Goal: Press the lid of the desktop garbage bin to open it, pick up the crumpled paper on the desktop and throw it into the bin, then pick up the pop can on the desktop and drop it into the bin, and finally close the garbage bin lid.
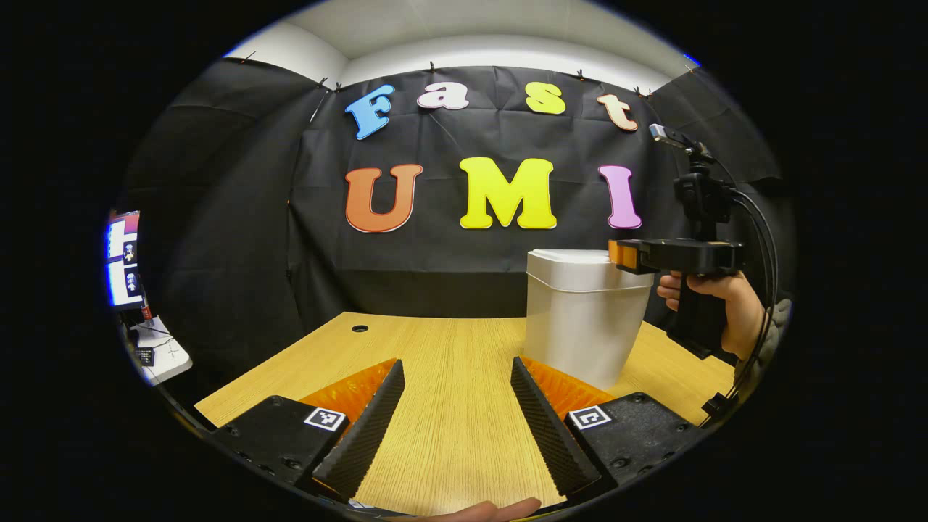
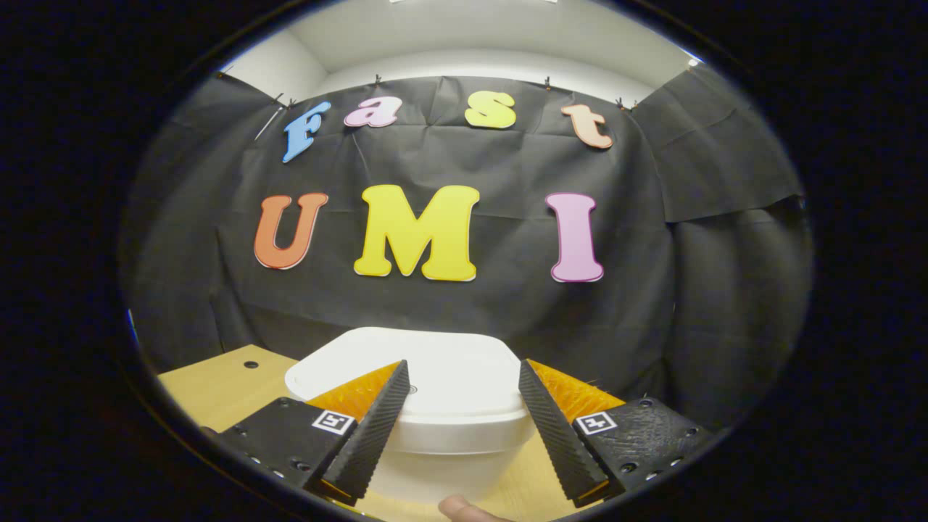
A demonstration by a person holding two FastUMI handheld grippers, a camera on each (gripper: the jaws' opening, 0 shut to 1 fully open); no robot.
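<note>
A white desktop bin (image 1: 583, 319) stands on the wooden desk (image 1: 449, 377), to the right of centre, with its lid (image 1: 573, 258) down. My left gripper (image 1: 457, 428) hovers low over the bare desk in front of the bin, open, with nothing between its fingers. A hand (image 1: 725, 308) holds my right gripper (image 1: 623, 255) level at the lid's right edge, at lid height. In the right gripper view the flat white lid (image 2: 449, 362) lies just below and ahead of the right gripper (image 2: 460, 428), whose jaws stand open above it with nothing held.
A round cable hole (image 1: 359, 328) sits in the desk's far left part. Screens (image 1: 123, 257) and a small white stand (image 1: 163, 355) are off the desk's left side. Black cloth closes the back and both sides.
</note>
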